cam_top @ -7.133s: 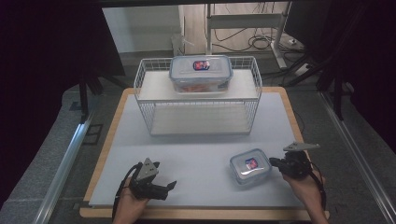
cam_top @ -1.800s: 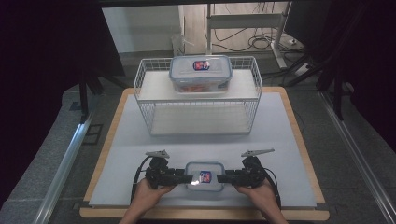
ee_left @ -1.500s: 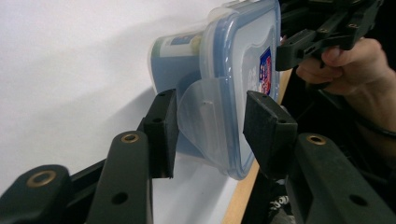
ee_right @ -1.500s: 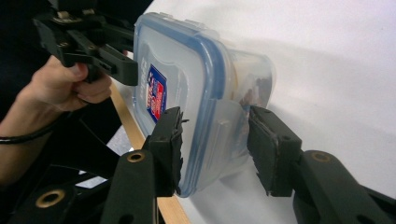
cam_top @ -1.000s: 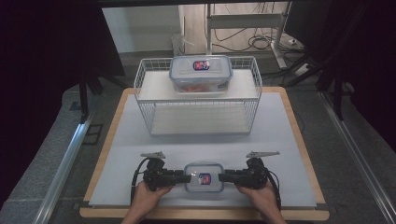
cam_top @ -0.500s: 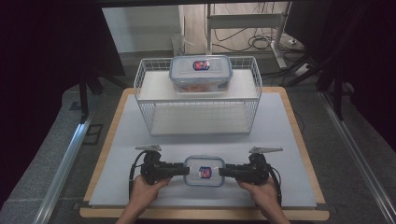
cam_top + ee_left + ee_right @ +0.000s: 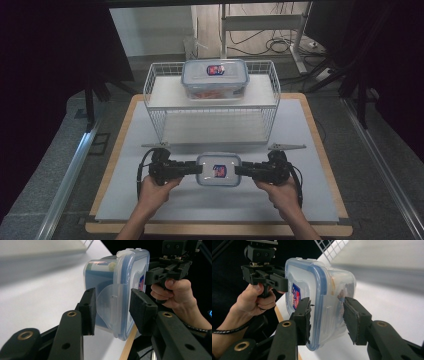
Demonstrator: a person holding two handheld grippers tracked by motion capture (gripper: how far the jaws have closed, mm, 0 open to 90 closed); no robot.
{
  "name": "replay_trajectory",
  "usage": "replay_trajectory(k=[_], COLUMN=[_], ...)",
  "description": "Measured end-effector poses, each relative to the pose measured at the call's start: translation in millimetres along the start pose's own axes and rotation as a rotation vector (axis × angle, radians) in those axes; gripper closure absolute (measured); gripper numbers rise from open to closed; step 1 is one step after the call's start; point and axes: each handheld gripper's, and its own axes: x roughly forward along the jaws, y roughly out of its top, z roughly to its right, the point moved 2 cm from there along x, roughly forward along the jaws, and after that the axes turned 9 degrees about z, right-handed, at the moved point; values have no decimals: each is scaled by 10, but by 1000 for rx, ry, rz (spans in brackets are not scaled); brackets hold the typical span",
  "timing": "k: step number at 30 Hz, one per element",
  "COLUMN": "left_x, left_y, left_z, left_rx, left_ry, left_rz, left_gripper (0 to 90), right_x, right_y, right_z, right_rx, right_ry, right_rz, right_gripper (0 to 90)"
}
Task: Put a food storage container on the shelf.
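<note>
A small clear container (image 7: 218, 170) with a blue-rimmed lid and a red-and-blue label hangs a little above the white table, level between my two grippers. My left gripper (image 7: 196, 169) is shut on its left end; in the left gripper view the pads (image 7: 140, 308) clamp the lid and base around the side clasp of the container (image 7: 117, 280). My right gripper (image 7: 240, 171) is shut on the right end. In the right gripper view the container (image 7: 322, 290) sits between the pads (image 7: 353, 317), and the other hand's gripper (image 7: 265, 275) shows beyond it.
A white wire rack (image 7: 160, 115) stands at the back of the table (image 7: 310, 150), with a larger clear lidded container (image 7: 215, 80) on its top shelf. The lower shelf is bare. A wooden rim edges the table; dark curtains stand at both sides.
Both hands have lifted the small container off the table, and it has drifted up in the picture toward the rack. The grips on its two ends look unchanged.
</note>
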Motion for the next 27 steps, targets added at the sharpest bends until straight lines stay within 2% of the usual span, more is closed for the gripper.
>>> replay_trajectory(k=[8, 20, 27], left_x=[-83, -168, -197], left_y=[314, 763, 1033], left_z=[127, 282, 343], left_rx=[34, 90, 94], left_ry=[10, 27, 24], left_rz=[24, 39, 62], left_gripper=[576, 575, 574], right_x=[-7, -18, -31], right_y=[319, 727, 1007], right_z=[-112, -219, -288], right_rx=[-41, -48, -71], right_ry=[7, 28, 26], right_rz=[30, 64, 80], right_gripper=[578, 580, 581])
